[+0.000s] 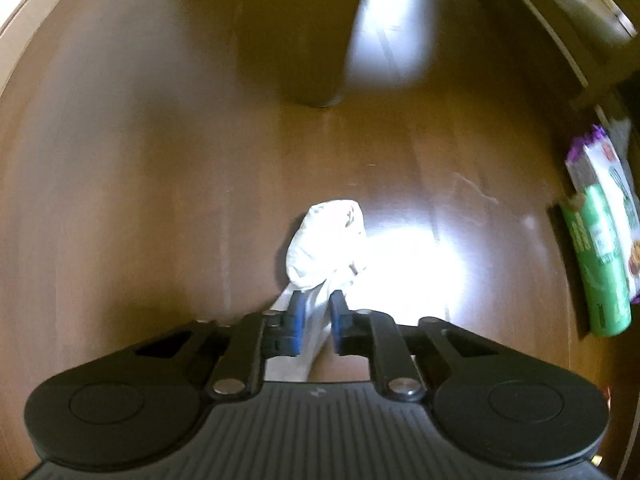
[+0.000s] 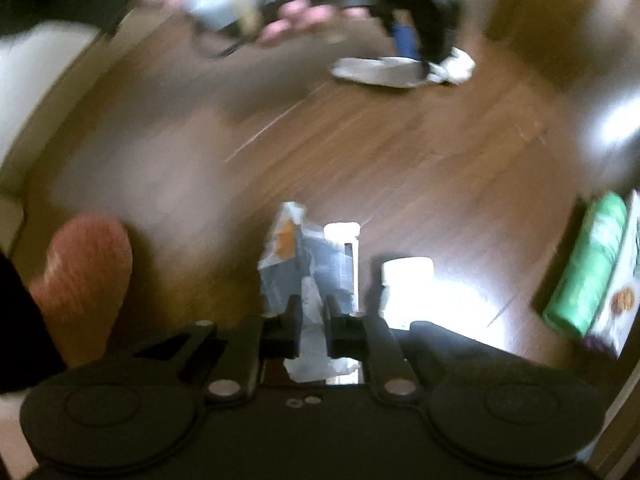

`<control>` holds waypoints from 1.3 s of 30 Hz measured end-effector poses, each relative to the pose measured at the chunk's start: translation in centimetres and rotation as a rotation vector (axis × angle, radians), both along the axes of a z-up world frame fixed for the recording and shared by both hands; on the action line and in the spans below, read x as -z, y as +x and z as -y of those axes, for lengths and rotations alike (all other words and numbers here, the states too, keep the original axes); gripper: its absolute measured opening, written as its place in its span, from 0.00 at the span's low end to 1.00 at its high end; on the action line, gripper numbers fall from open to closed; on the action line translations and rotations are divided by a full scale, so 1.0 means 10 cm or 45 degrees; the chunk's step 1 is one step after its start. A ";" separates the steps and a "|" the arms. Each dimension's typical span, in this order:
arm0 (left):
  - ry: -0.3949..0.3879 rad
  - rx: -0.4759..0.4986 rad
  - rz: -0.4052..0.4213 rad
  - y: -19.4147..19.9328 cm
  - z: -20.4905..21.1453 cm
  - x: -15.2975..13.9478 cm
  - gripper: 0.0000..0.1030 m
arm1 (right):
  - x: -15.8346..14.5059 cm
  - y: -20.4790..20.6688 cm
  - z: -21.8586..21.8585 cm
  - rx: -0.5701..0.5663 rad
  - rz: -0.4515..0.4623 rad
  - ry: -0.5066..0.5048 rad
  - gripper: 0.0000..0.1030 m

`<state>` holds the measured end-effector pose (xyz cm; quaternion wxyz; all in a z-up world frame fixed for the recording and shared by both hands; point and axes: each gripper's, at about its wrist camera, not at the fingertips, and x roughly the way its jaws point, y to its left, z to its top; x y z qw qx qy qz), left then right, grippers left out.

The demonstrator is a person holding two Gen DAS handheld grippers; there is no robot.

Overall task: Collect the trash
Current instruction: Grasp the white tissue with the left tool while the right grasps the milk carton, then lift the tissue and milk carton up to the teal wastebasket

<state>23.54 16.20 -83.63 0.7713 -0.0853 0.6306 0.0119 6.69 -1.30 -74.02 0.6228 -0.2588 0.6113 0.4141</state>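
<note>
White plastic bag (image 1: 320,248) in left hand-held gripper (image 1: 318,320), wrapper (image 2: 304,272) in right hand-held gripper (image 2: 312,320)

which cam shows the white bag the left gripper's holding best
The left wrist view: the white bag sits sharp and centred, pinched in the left gripper jaws. The right wrist view shows it small, blurred, far off, hanging under that gripper.
</note>
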 end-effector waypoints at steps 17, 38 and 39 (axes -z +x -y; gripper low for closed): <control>-0.077 -0.107 0.078 -0.33 -0.35 -0.34 0.07 | -0.63 0.55 0.36 0.440 0.033 0.178 0.08; 0.009 -0.025 0.036 0.15 0.00 0.07 0.73 | -0.53 0.60 0.51 0.545 0.027 0.179 0.08; 0.016 -0.012 0.033 0.16 0.03 0.08 0.73 | -0.53 0.60 0.51 0.551 0.027 0.176 0.08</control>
